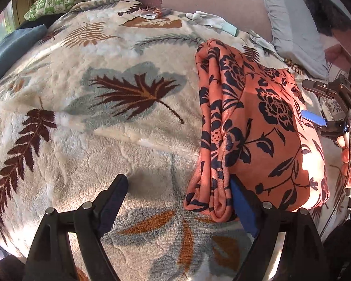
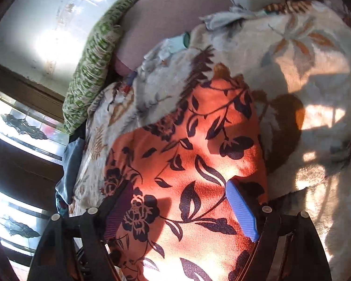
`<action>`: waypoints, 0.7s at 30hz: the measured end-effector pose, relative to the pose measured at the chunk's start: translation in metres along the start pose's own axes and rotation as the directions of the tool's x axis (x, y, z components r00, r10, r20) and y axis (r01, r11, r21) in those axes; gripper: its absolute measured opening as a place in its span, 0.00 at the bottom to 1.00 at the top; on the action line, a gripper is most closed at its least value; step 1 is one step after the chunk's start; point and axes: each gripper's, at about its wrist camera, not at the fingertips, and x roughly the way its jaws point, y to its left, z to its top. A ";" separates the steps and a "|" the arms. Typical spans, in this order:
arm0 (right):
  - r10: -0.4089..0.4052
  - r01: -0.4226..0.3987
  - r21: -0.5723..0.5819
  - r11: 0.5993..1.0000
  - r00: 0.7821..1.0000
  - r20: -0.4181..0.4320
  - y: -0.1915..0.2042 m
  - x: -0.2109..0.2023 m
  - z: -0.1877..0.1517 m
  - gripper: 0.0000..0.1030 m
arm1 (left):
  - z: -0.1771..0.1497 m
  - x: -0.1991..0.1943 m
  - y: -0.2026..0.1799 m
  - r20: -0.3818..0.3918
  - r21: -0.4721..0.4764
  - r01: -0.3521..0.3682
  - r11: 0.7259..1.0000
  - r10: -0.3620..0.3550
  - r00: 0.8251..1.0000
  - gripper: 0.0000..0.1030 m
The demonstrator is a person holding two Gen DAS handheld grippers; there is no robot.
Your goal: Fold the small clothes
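Already folded into a thick oblong, the orange floral garment (image 1: 257,126) lies on the leaf-patterned blanket (image 1: 93,126) of the bed, towards three o'clock in my left wrist view, its rolled layers bunched along the edge that faces nine o'clock. My left gripper (image 1: 177,192) stands with its fingers apart over the garment's near corner: the blue pad at four o'clock sits against the cloth's folded edge, the other over bare blanket, nothing clamped. My right gripper (image 2: 180,201) hovers over the middle of the same garment, fingers likewise spread, with printed cloth showing between them and no pinch that I can see.

I judge the fold to be nearly done, with me between grips. The next move calls either for a last tidy of that bunched edge or for taking up another piece; for a further fold, both sets of fingers must close on matching corners.

Only the left view shows the stacked layers, the right gripper at three o'clock with my hand (image 1: 349,161) behind it, and pale small items (image 1: 208,20) near twelve. Only the right view shows the sunlit top face, the shadows, and a window (image 2: 23,126) at nine o'clock.
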 end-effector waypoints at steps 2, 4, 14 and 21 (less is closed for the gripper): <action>-0.003 0.004 -0.023 1.000 1.000 0.024 0.015 -0.011 0.001 0.81 | 0.000 -0.010 0.002 0.042 -0.006 0.026 1.000 -0.026 0.999 0.84; 0.027 -0.026 -0.072 0.997 1.000 0.014 0.041 -0.018 0.002 0.81 | 0.000 -0.016 0.005 0.073 -0.010 0.049 0.999 -0.048 0.996 0.84; 0.300 -0.296 0.052 0.954 0.924 -0.237 0.110 0.098 -0.013 0.81 | -0.003 -0.002 0.010 0.057 0.021 0.018 1.000 -0.019 0.998 0.85; 0.353 -0.345 0.082 0.935 0.925 -0.140 0.116 0.084 -0.005 0.82 | -0.005 -0.001 0.013 0.059 0.007 0.051 0.999 -0.052 0.997 0.85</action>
